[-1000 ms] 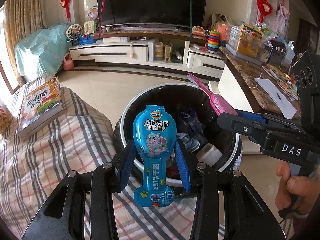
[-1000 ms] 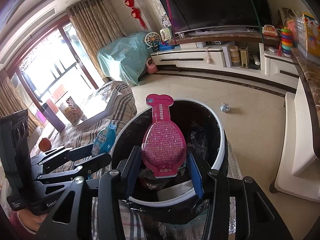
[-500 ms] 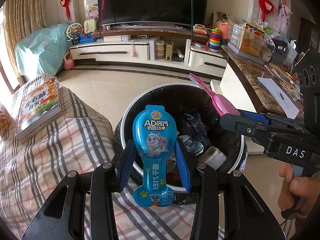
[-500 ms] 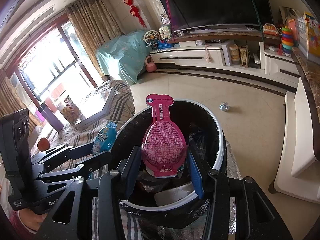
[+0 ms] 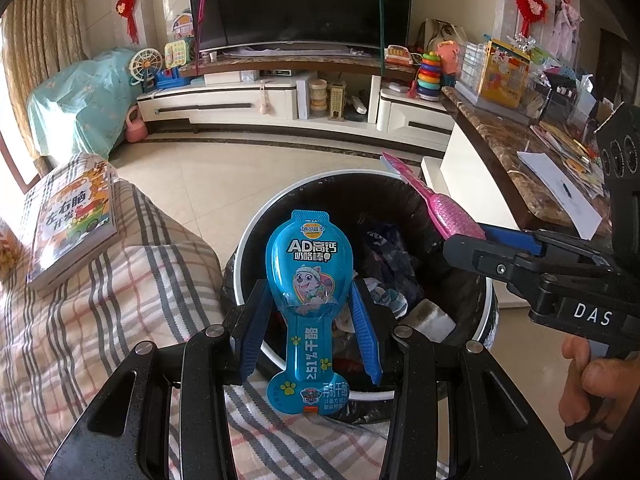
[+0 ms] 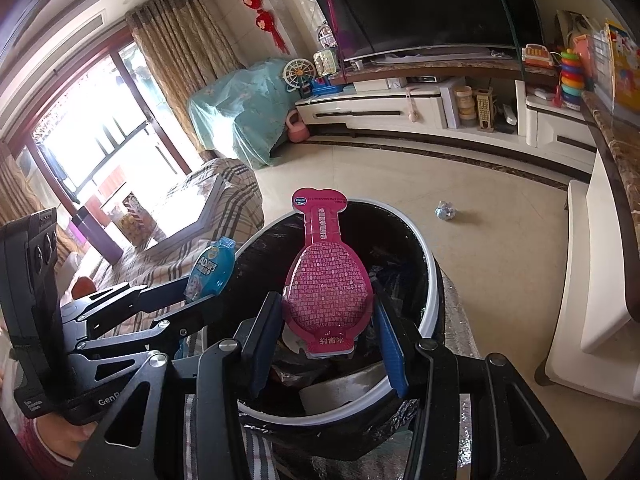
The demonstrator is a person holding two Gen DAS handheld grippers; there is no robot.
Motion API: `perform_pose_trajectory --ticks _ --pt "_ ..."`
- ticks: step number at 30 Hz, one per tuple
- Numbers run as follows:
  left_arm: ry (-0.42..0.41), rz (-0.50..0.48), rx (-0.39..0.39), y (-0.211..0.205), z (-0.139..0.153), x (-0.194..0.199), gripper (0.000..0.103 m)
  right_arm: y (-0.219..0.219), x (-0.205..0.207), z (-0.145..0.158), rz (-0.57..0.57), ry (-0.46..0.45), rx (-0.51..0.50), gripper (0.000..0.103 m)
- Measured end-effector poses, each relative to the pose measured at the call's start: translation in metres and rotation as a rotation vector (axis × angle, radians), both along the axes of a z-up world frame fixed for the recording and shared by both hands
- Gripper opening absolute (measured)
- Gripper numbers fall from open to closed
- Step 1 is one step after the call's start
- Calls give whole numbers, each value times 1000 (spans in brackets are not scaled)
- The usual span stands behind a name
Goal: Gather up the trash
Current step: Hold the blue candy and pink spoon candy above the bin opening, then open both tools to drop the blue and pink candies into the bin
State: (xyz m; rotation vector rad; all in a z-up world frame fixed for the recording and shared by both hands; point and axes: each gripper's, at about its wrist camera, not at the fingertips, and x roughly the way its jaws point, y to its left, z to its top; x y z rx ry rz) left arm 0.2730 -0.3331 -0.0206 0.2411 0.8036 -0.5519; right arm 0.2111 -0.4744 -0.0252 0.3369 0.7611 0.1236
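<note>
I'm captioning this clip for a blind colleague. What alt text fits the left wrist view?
The left gripper holds a blue cheese-stick wrapper above an open black-lined trash bin. From the right, the right gripper holds a pink wrapper over the same bin, with a plaid-covered sofa at left.

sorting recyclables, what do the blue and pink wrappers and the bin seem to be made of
Blue wrapper: looks like glossy printed plastic film, a moulded blister shape, with glare on its face.
Pink wrapper: seemingly the same thin plastic, printed, seen edge-on as a flat sheet in the left view.
Bin: smooth white rim, probably hard plastic, lined with a shiny, crinkled black plastic bag.
</note>
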Motion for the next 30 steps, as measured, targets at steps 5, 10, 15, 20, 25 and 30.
perform_pose_trajectory --ticks 5,10,15,20,25,30 --pt "6 3 -3 -1 0 3 39 -3 1 0 -2 2 4 47" --pt "11 5 -3 -2 -1 6 39 -4 2 0 0 4 3 47" --pt "11 3 4 -4 -2 7 39 -4 2 -1 -1 5 7 47" --pt "10 1 6 -6 -1 8 39 -3 4 -1 -1 8 8 47" --pt "9 -1 10 -8 -2 7 39 -4 7 -2 -4 10 16 47" --pt "8 -2 12 -9 -1 8 40 -5 7 -2 -4 11 18 48"
